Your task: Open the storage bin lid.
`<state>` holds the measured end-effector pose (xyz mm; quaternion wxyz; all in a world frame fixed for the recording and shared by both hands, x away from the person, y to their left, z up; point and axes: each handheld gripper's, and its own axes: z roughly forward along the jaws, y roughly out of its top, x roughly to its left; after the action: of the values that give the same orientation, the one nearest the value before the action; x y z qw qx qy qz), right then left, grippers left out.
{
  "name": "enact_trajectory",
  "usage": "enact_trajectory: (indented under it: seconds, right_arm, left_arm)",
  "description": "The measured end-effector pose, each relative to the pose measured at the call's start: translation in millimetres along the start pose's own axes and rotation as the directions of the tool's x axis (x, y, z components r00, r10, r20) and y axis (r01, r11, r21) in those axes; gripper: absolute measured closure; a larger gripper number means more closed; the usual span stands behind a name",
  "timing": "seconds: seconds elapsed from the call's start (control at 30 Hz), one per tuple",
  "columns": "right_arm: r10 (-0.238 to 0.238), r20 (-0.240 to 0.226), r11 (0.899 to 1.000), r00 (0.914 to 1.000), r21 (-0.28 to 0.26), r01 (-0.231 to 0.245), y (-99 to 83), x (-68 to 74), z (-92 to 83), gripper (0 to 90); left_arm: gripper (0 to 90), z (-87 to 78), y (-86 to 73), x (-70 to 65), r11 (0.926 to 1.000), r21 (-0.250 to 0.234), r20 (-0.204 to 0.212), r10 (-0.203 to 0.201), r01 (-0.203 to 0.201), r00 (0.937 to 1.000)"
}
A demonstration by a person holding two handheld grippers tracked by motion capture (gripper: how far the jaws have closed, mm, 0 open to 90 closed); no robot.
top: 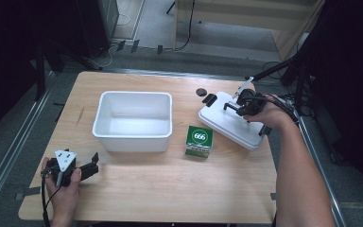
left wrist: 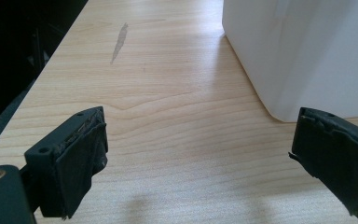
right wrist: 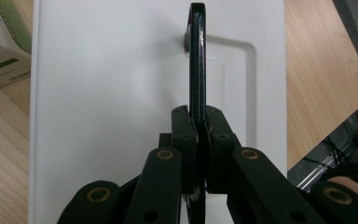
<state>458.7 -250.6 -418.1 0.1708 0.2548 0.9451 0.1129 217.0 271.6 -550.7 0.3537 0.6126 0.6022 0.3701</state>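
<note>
Light wood forms the table [top: 170, 189], which is stood on a grey floor with dark equipment at both sides. Nearest the person, at the near left corner of the table, the left gripper [top: 92, 166] is held low over the wood in the left hand [top: 62, 187], a grey three-cornered plate being carried on its top. In the left gripper view its two black jaws are seen set wide apart, with bare wood between them and nothing gripped; a corner of the white tub [left wrist: 307, 51] is seen just beyond the jaw at the right of that view.

Farther in, at the middle of the table, a small green and white box [top: 199, 141] marked 666 is stood just beside the tub's [top: 133, 120] near right corner. To the right of the box, the white lid [top: 231, 120] is found near the table's right edge, lying askew to it. The black handle [right wrist: 197, 60] on top of the lid is clamped between the pads of the right gripper [right wrist: 198, 140], the jaws being pressed together on it from both sides, as is seen in the right gripper view. The right hand [top: 270, 113] is placed over the lid's far right part.

Beyond the lid, a small dark disc [top: 201, 92] is seen lying on the wood near the far edge.
</note>
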Motion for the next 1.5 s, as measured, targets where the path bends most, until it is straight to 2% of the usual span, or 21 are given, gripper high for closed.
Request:
enact_trajectory:
  seconds: [0.1,0.17,0.3,0.5,0.63,0.73,0.9,0.93,0.97,1.0,1.03,1.1,1.13,1.17,1.27,1.4,1.5]
  right_arm:
    - [0.021,-0.014,1.000,0.9997,-0.005,-0.021,-4.2,2.2,6.9,85.4]
    - [0.019,-0.016,1.000,0.9997,-0.006,-0.019,-5.0,2.9,8.6,85.4]
    - [0.013,-0.006,1.000,0.9999,0.003,-0.013,-8.2,9.8,19.1,85.3]
    - [0.045,0.004,0.999,0.9990,0.006,-0.045,-14.4,19.4,34.3,85.3]
    - [0.060,-0.006,0.998,0.9982,-0.017,-0.060,-16.1,23.1,38.1,85.3]
    - [0.056,-0.008,0.998,0.9984,-0.018,-0.056,-15.0,25.2,37.6,85.2]
    - [0.015,0.008,1.000,0.9999,-0.019,-0.015,-12.0,30.9,37.7,84.2]
    - [0.016,0.006,0.999,0.9999,-0.028,-0.016,-11.7,31.5,37.4,82.1]
    - [0.021,-0.013,0.999,0.9997,-0.039,-0.022,-11.4,31.7,36.3,72.0]
    - [0.021,-0.013,0.999,0.9997,-0.039,-0.022,-11.4,31.7,36.3,72.0]
    - [0.022,-0.011,0.999,0.9997,-0.038,-0.022,-11.0,31.9,35.7,67.7]
    - [0.026,0.002,0.999,0.9997,-0.045,-0.026,-10.6,32.9,32.3,54.4]
    - [0.016,0.012,0.997,0.9998,-0.074,-0.015,-10.4,33.7,26.3,43.5]
    - [0.016,0.012,0.997,0.9998,-0.074,-0.015,-10.4,33.7,26.3,43.5]
    - [-0.007,0.003,0.996,1.0000,-0.090,0.008,-9.3,34.4,16.7,33.1]
    - [-0.023,0.019,0.997,0.9996,-0.068,0.024,-3.1,36.1,5.5,13.5]
    - [-0.043,0.025,0.996,0.9988,-0.082,0.045,1.9,38.4,-4.2,9.5]
  left_arm:
    - [4.1,-0.1,0.0,0.1,1.0000,0.001,0.000,0.000,0.000,1.0000]
    - [4.1,-0.1,0.0,0.2,1.0000,0.001,0.001,-0.001,0.001,1.0000]
    - [4.1,-0.1,0.0,0.2,1.0000,0.001,0.001,0.000,0.000,1.0000]
    - [4.1,-0.1,-0.1,0.1,1.0000,-0.001,0.001,-0.001,0.001,1.0000]
    - [4.1,-0.1,0.0,0.2,1.0000,0.001,0.001,0.000,0.000,1.0000]
    - [4.1,-0.1,0.0,0.2,1.0000,0.002,0.001,0.000,0.000,1.0000]
    - [4.1,-0.2,0.0,0.3,1.0000,0.003,0.001,-0.001,0.001,1.0000]
    - [4.1,-0.1,0.0,0.3,1.0000,0.001,0.000,-0.002,0.002,1.0000]
    - [4.1,-0.1,0.0,0.3,1.0000,0.001,0.000,-0.002,0.002,1.0000]
    - [4.1,-0.1,0.0,0.3,1.0000,0.001,0.001,-0.003,0.003,1.0000]
    - [4.1,-0.1,0.0,0.3,1.0000,0.001,0.001,-0.003,0.003,1.0000]
    - [4.1,0.0,0.0,0.4,1.0000,0.001,0.002,-0.003,0.003,1.0000]
    - [4.1,0.0,0.0,0.4,1.0000,0.001,0.002,-0.004,0.004,1.0000]
    - [4.1,0.0,0.0,0.4,1.0000,0.002,0.003,-0.005,0.005,1.0000]
    - [4.1,0.0,0.1,0.4,1.0000,0.003,0.003,-0.003,0.003,1.0000]
    - [4.1,-0.1,0.1,0.2,1.0000,0.003,0.002,-0.001,0.001,1.0000]
    - [4.1,0.0,0.0,0.0,1.0000,0.000,0.000,0.000,0.000,1.0000]
